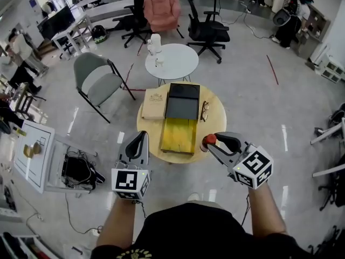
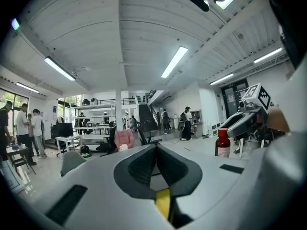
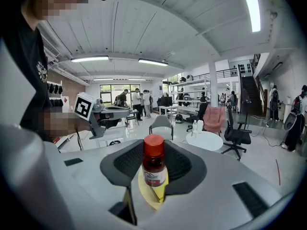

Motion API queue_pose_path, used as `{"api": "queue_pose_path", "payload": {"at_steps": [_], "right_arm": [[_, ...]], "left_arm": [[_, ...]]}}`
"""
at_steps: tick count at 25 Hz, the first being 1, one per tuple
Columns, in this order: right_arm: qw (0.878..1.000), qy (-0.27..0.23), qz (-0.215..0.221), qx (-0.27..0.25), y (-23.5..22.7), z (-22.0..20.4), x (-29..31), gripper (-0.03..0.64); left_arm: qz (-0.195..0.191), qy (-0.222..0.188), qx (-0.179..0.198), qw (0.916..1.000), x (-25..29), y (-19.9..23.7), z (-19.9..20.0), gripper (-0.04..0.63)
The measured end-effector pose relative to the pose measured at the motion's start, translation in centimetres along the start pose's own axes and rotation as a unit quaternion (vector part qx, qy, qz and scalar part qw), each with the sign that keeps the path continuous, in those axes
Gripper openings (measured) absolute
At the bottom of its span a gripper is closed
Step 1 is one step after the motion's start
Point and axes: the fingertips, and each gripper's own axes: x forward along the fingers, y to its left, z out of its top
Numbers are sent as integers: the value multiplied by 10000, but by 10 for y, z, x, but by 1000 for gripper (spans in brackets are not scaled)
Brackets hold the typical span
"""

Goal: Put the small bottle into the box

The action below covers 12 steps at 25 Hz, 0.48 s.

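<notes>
The small bottle (image 1: 207, 141), dark red with a red cap, stands upright between the jaws of my right gripper (image 1: 211, 143), which is shut on it. It hangs just off the right front edge of the round wooden table (image 1: 215, 112). In the right gripper view the bottle (image 3: 154, 166) fills the middle of the right gripper (image 3: 154, 172). The long box (image 1: 179, 136), yellow wood at the near end and black at the far end, lies at the table's middle. My left gripper (image 1: 139, 140) hovers at the table's left front edge, shut and empty. Its view shows the left gripper (image 2: 155, 150) and, at the right, the bottle (image 2: 222, 143).
A tan flat case (image 1: 154, 102) lies left of the box and a pair of glasses (image 1: 205, 111) to its right. Beyond stands a white round table (image 1: 172, 63), with a grey chair (image 1: 97, 80) to the left. A white cart (image 1: 38, 155) is at the near left.
</notes>
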Motion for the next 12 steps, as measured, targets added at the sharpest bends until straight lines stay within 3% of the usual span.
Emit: {"api": "queue_pose_path", "payload": {"at_steps": [12], "right_arm": [[9993, -16, 362, -117, 2, 5, 40, 143]], "left_arm": [[289, 118, 119, 9994, -11, 24, -13, 20]]}}
